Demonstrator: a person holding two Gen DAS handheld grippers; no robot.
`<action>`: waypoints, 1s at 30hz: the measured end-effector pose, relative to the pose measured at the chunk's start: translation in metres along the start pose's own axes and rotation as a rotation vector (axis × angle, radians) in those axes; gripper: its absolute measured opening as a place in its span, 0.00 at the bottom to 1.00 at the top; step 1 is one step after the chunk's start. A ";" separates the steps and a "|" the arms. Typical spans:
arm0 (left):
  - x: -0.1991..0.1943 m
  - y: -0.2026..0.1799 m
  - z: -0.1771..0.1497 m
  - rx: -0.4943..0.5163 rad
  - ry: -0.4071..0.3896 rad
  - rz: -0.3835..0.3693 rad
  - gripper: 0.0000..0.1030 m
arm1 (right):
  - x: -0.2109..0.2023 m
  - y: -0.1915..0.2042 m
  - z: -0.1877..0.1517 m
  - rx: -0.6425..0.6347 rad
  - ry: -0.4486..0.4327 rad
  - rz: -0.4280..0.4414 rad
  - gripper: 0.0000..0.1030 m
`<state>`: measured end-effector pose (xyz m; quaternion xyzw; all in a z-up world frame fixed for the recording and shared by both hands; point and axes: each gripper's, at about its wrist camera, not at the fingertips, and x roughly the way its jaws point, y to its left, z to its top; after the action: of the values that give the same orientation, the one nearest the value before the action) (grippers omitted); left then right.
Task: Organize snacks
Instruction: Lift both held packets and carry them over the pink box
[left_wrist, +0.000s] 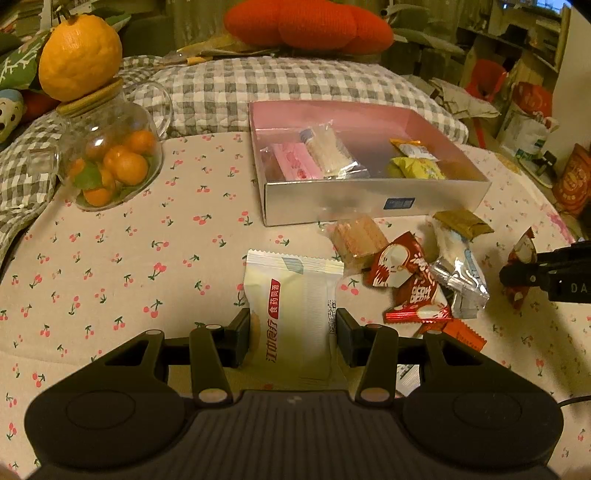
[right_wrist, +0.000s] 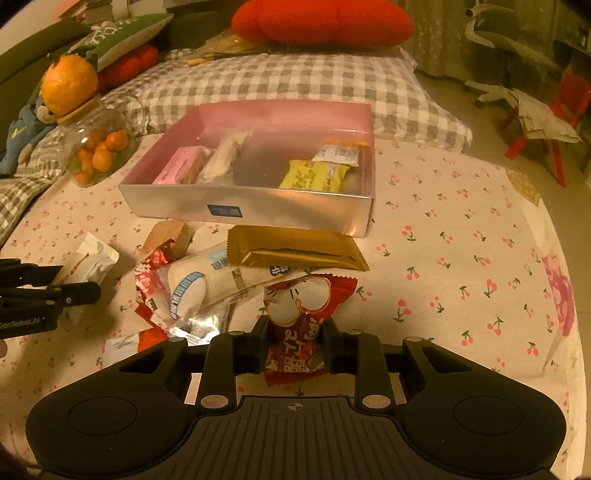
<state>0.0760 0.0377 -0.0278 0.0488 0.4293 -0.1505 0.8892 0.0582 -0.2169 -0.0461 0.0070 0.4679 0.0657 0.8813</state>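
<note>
On the cherry-print cloth (left_wrist: 110, 258), in front of the silver box (left_wrist: 369, 201), both grippers carry a snack each. The left gripper (left_wrist: 293, 334) is clamped across a pale cream packet (left_wrist: 291, 295), its pads pressing the packet's two long edges so it stands forward, ready to be carried to the box. The right gripper (right_wrist: 295, 338) is pinched tight on a red wrapped candy (right_wrist: 299, 317), gripped at its narrow waist, which crumples under the pads; that seems the easiest place to catch a puffy wrapper.

The box already holds a pink packet (right_wrist: 177, 168), a clear-wrapped white bar (right_wrist: 221, 155) and a yellow packet (right_wrist: 314, 175), so the sorting looks partly done. Loose snacks lie between the grippers: a gold packet (right_wrist: 295, 251) touching the box's front wall, a long white packet (right_wrist: 207, 284) and more red wrappers (left_wrist: 402, 273). This pile and the box's near wall stand in the path, so each load likely needs lifting over them. A glass jar of small oranges (left_wrist: 110, 158) sits well to the left; whether it tilts I cannot tell through the fisheye.
</note>
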 end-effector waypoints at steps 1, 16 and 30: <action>0.000 0.000 0.001 -0.002 -0.002 -0.002 0.42 | 0.000 0.001 0.000 0.000 -0.001 0.002 0.25; -0.017 -0.006 0.017 -0.043 -0.062 -0.043 0.42 | -0.016 0.006 0.017 0.045 -0.044 0.028 0.25; -0.019 -0.014 0.046 -0.112 -0.104 -0.104 0.42 | -0.022 -0.013 0.053 0.187 -0.083 0.115 0.25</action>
<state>0.0947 0.0188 0.0163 -0.0313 0.3925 -0.1746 0.9025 0.0916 -0.2300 0.0007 0.1187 0.4339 0.0721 0.8902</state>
